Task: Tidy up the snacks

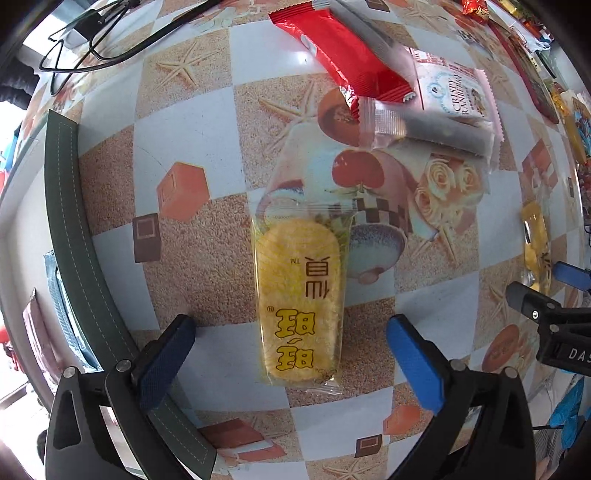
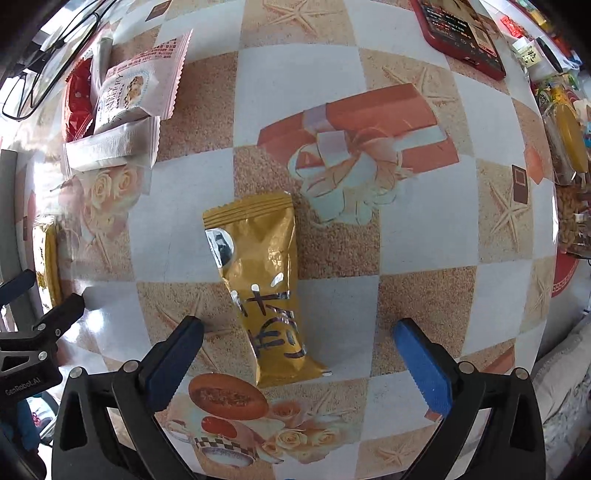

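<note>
In the left wrist view a clear packet with a yellow rice cracker lies flat on the patterned table, lengthwise between the fingers of my open left gripper. In the right wrist view a gold foil snack packet lies between the fingers of my open right gripper. Neither packet is gripped. A red packet, a pink-white cranberry packet and a silvery clear packet lie grouped further back. The gold packet and the right gripper show at the left view's right edge.
A dark green bin rim stands at the table's left edge with wrappers inside. A red phone lies at the back right. Jars and bottles crowd the right edge. Glasses and cables lie at the back left.
</note>
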A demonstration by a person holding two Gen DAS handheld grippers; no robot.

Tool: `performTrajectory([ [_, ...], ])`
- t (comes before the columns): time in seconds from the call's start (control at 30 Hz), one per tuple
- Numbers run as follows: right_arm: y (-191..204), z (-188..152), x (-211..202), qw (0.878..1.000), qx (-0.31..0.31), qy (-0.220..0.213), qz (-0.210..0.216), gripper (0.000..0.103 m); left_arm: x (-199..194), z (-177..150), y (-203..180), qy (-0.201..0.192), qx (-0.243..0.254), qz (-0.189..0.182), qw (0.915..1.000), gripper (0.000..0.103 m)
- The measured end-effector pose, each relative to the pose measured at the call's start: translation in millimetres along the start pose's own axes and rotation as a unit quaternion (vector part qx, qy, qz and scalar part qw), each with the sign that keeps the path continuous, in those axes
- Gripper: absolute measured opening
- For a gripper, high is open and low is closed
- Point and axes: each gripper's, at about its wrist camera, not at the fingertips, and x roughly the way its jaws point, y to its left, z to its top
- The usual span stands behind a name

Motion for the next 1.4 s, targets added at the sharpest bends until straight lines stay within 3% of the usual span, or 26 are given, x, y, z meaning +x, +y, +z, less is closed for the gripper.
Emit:
performTrajectory([
  [0.77, -0.6, -3.9, -0.9, 1.000, -0.003, -0.020, 0.001, 0.103, 0.8, 0.0, 1.2, -0.002, -0.001, 0.001, 1.0000, 0.103],
  [1.4, 1.8, 3.8, 2.1, 1.000, -0.019, 0.010, 0.000, 0.103, 3.0, -0.2, 2.7, 0.002, -0.002, 0.004, 1.0000, 0.103],
])
